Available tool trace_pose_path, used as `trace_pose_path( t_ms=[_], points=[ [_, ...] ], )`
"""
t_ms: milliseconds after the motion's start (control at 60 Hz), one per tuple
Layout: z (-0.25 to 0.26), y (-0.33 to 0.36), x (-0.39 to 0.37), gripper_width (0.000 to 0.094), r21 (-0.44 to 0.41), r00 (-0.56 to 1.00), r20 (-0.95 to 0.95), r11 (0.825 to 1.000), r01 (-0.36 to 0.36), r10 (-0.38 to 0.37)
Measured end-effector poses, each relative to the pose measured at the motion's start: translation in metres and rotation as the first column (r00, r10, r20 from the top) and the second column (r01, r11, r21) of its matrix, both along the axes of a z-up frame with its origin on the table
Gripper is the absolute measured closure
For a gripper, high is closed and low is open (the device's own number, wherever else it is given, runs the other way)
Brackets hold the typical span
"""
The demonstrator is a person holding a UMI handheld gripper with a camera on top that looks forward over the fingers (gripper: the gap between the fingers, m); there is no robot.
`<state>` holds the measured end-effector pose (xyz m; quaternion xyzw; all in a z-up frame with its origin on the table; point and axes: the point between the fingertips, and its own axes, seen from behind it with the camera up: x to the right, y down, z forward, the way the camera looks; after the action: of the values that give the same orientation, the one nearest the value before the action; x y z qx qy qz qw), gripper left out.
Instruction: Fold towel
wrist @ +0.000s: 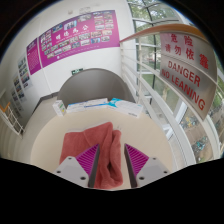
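A pink towel (92, 148) lies bunched on the white round table (50, 135), with one thick fold running back between my fingers. My gripper (110, 166) has its two fingers closed against that fold, the magenta pads (136, 156) showing on either side of the cloth. The rest of the towel spreads out just ahead of the fingers and to their left, with a corner draped to the right. The part of the towel under the fingers is hidden.
A grey curved chair back (90, 88) stands beyond the table's far edge. A glass wall with a red "DANGER NO LEANING" sign (190, 70) is to the right. A wall poster (75, 35) hangs far behind.
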<state>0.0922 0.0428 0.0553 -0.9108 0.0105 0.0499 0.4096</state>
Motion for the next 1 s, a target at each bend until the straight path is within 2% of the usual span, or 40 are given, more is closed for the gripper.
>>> trace_pose_path(
  t_ms=[67, 83, 117, 367, 550, 817, 1000],
  points=[
    [0.004, -0.004, 0.022, 0.0115, 0.012, 0.999, 0.031, 0.999, 0.034, -0.035],
    [0.007, -0.003, 0.029, 0.0063, 0.016, 0.998, 0.040, 0.999, 0.041, -0.042],
    [0.012, -0.008, 0.037, 0.0089, 0.026, 0.998, 0.054, 0.999, 0.041, -0.042],
    [0.077, -0.069, 0.017, 0.0079, 0.077, 0.993, 0.117, 0.997, 0.022, -0.031],
    [0.126, -0.154, -0.033, 0.0080, 0.111, 0.986, 0.168, 0.994, 0.000, -0.019],
    [0.172, -0.288, -0.085, 0.0081, 0.121, 0.982, 0.183, 0.992, 0.035, -0.056],
    [0.196, -0.337, -0.102, 0.0080, 0.155, 0.980, 0.190, 0.987, 0.034, -0.064]
  ],
)
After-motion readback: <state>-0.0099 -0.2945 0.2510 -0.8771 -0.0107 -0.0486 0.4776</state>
